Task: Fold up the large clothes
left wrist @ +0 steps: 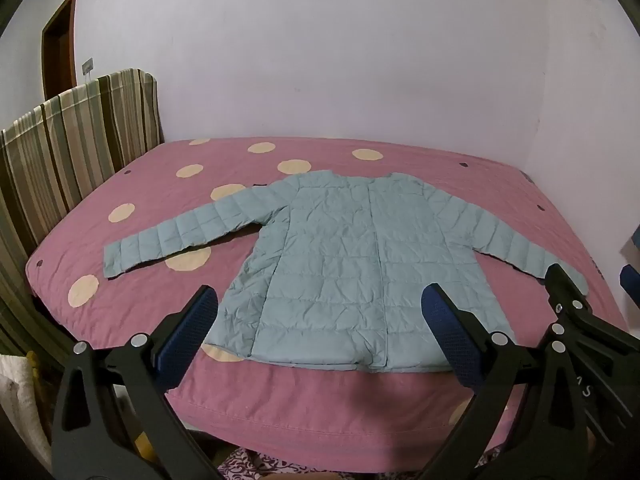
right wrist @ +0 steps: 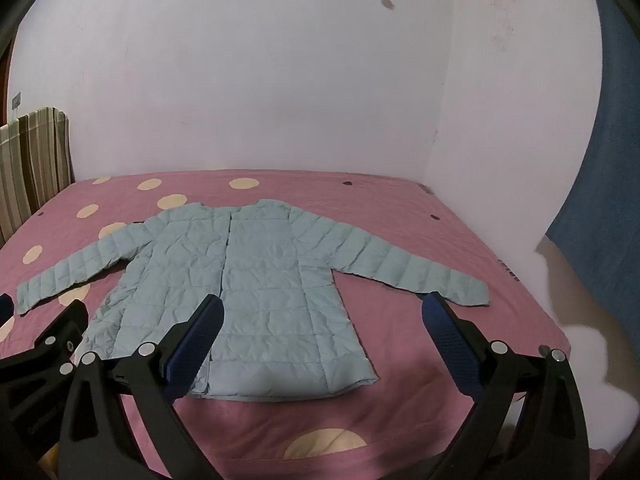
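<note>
A light blue quilted jacket (left wrist: 332, 264) lies flat on the pink bed (left wrist: 320, 412), front up, both sleeves spread out to the sides. It also shows in the right wrist view (right wrist: 248, 292). My left gripper (left wrist: 320, 300) is open and empty, held above the jacket's hem near the bed's front edge. My right gripper (right wrist: 322, 308) is open and empty, held above the hem's right part. The right gripper's black frame shows at the right of the left wrist view (left wrist: 576, 320).
The pink bedspread with cream dots (right wrist: 400, 220) covers the bed. A striped headboard (left wrist: 76, 140) stands at the left. White walls (left wrist: 320, 60) close the far side and right corner. A blue cloth (right wrist: 600, 180) hangs at the right.
</note>
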`<state>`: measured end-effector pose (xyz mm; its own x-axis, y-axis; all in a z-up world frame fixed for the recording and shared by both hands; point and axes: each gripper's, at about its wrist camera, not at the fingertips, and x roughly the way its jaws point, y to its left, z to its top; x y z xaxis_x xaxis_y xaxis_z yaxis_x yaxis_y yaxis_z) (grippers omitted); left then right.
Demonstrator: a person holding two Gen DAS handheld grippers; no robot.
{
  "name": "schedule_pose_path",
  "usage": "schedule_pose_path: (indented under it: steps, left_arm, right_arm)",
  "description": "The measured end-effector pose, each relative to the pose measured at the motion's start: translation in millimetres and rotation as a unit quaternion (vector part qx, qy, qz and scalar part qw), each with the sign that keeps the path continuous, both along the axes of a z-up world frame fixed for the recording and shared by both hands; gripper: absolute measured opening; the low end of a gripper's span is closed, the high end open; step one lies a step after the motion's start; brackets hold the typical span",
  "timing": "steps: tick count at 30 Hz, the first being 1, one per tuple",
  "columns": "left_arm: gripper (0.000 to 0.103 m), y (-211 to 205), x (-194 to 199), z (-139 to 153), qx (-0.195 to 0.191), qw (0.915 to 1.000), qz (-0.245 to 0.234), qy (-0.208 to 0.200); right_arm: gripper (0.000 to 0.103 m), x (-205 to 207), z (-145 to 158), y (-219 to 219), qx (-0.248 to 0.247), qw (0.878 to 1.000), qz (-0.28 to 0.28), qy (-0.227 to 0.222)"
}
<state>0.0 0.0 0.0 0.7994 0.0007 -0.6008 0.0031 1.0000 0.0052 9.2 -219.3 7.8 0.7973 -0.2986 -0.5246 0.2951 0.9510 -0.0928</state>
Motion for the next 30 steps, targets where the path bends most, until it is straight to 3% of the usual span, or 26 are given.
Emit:
schedule_pose_path:
  steps: [30]
  left_arm:
    - [0.101, 0.0, 0.7, -0.1, -0.001, 1.0000, -0.001, 0.001]
  right_arm:
    - [0.098, 0.1, 2.4, 4.0, -0.001, 1.000, 0.000, 0.001]
